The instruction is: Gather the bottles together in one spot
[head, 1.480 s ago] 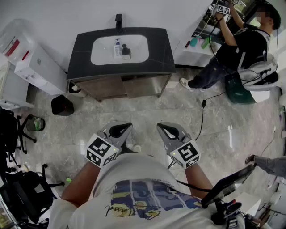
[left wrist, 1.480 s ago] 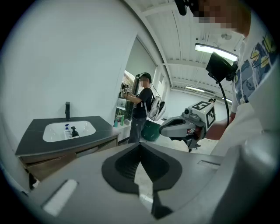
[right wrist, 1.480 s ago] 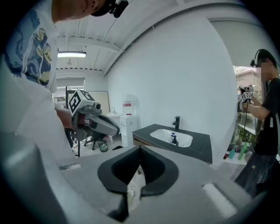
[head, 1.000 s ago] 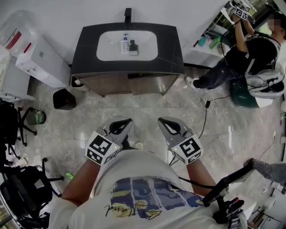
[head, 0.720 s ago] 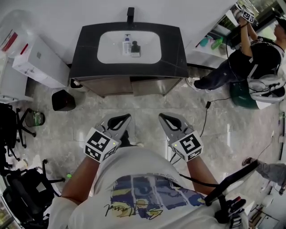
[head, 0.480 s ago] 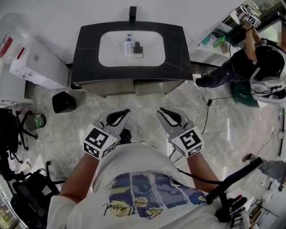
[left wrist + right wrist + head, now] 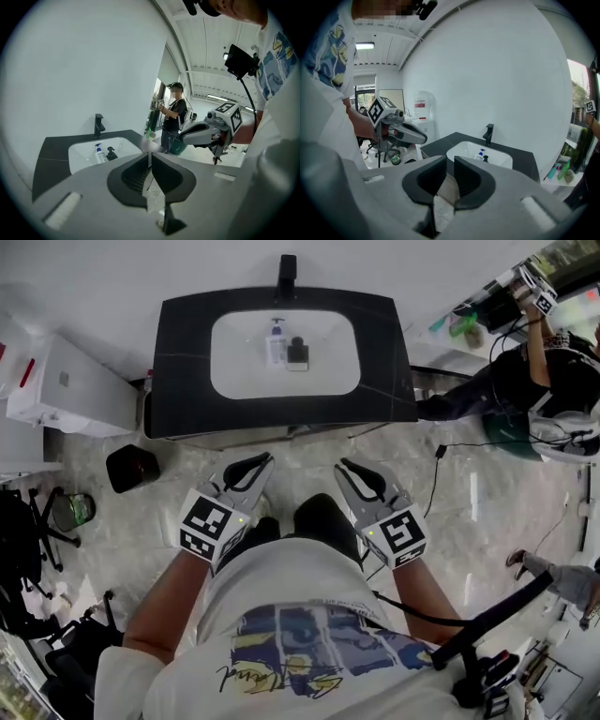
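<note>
Two bottles stand side by side in the white sink basin of a black vanity: a white pump bottle with a blue label and a small dark bottle. The gripper views show them far off, white pump bottle and dark bottle. My left gripper and right gripper hang side by side in front of my body, over the floor, well short of the vanity. The left jaws are opening and show a thin slit with nothing between them. A narrow gap also shows between the right jaws, with nothing in it.
A black faucet rises behind the basin. A black bin and a white cabinet stand left of the vanity. At the right a person works at a shelf, and a cable trails over the marble floor.
The vanity has drawn nearer and now sits lower in the head view as I step toward it. Both grippers keep their place in front of my body.
</note>
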A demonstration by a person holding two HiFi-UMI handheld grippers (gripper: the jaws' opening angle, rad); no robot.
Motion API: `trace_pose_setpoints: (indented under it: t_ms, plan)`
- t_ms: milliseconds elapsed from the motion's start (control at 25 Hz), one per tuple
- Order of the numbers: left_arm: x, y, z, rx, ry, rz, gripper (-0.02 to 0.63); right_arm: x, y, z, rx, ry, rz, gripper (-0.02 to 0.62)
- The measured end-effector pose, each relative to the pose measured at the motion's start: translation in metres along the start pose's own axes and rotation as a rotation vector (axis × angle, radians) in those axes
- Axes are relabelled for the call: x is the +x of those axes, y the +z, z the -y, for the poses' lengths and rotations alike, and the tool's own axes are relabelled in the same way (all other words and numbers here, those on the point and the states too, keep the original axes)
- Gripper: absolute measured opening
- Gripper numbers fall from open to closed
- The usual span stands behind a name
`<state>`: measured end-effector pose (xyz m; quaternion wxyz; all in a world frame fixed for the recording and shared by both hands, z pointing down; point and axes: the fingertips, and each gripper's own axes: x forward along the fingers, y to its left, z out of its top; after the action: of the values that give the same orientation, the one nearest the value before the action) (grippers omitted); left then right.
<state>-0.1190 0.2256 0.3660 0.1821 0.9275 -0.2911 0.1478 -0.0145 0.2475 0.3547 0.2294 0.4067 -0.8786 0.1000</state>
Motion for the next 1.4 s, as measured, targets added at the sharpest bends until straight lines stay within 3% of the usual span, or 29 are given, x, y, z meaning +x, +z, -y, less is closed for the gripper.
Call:
trace_pose_setpoints:
  t_ms: [240, 400, 760, 1240, 1400]
  plan:
    - [0.045, 0.016, -0.036, -0.006, 0.039, -0.004, 0.043, 0.027, 0.007, 0.037, 0.007, -0.005, 0.001, 0.069]
    - [0.08, 0.028, -0.064, 0.003, 0.098, -0.032, 0.065, 0.057, 0.016, 0.065, -0.002, 0.039, 0.011, 0.095]
    - [0.179, 0.038, -0.126, -0.078, 0.19, -0.119, 0.122, 0.106, 0.035, 0.143, -0.01, 0.11, 0.017, 0.096]
    - [0.278, 0.014, -0.201, -0.186, 0.375, -0.229, 0.181, 0.12, 0.005, 0.213, 0.062, 0.123, -0.051, 0.095]
    - [0.298, -0.005, -0.224, -0.186, 0.438, -0.282, 0.195, 0.12, -0.006, 0.226, 0.084, 0.126, -0.071, 0.095]
